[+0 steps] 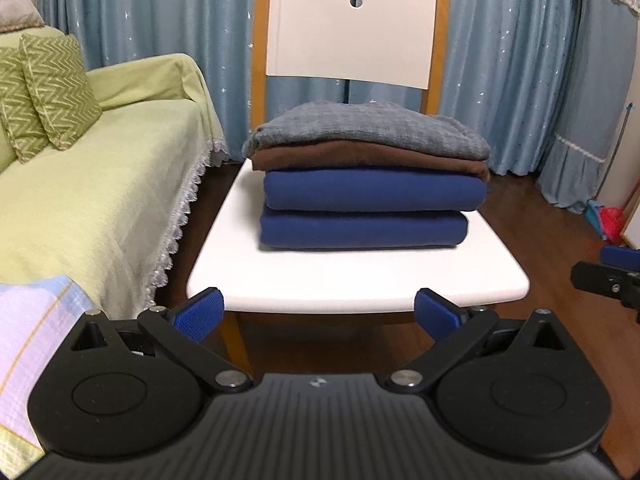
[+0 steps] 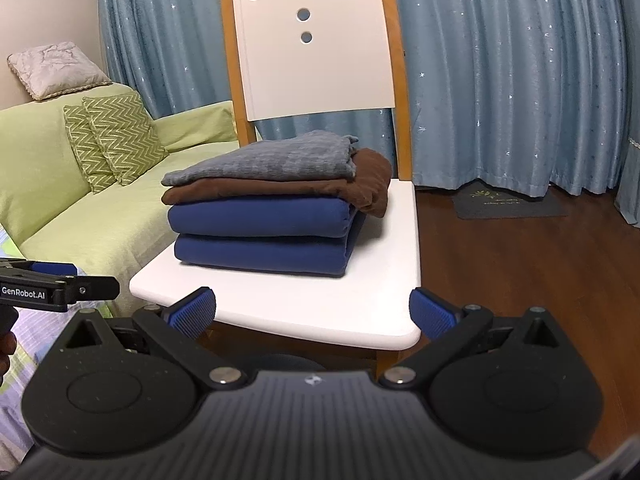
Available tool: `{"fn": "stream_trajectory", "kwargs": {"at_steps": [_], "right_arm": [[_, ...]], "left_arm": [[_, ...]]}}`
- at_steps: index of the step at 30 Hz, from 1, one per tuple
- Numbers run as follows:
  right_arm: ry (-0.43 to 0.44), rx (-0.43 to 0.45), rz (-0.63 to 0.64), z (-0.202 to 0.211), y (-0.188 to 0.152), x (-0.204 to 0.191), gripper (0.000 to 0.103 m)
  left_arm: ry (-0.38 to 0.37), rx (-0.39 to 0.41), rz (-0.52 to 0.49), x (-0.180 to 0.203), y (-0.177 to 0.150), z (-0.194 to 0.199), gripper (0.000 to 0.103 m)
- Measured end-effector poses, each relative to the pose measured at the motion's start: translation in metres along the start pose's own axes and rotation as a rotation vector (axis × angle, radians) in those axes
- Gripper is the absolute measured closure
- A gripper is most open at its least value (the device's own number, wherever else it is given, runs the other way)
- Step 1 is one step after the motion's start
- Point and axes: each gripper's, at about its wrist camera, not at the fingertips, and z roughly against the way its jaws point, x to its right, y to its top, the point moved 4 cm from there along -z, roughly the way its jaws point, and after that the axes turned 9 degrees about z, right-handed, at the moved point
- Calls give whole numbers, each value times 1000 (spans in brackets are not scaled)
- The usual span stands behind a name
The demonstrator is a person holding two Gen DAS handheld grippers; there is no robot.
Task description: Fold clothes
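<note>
Centrally, folded clothes stack (image 2: 264, 208) on white chair seat (image 2: 360, 308). Left gripper (image 2: 96, 290) reads "GenRobot.AI", fingers spread, empty; right gripper (image 2: 312, 312) fingers spread, empty.

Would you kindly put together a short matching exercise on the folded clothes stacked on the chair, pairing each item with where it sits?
Column one:
1. grey garment
2. brown garment
3. blue garments
4. chair seat

Column two:
A. two lowest layers of the stack
B. top of the stack
C. under the whole stack
D. directly beneath the top layer

Pairs: 1-B, 2-D, 3-A, 4-C

Both the left gripper and the right gripper are open and hold nothing.
</note>
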Motion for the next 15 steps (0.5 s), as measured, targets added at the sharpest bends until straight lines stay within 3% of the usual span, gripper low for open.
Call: {"fn": "stream_trajectory", "kwargs": {"at_steps": [15], "right_arm": [[16,6,27,1,3,-8,1]], "left_arm": [[-13,-32,-16,6,-5,-5,1]]}}
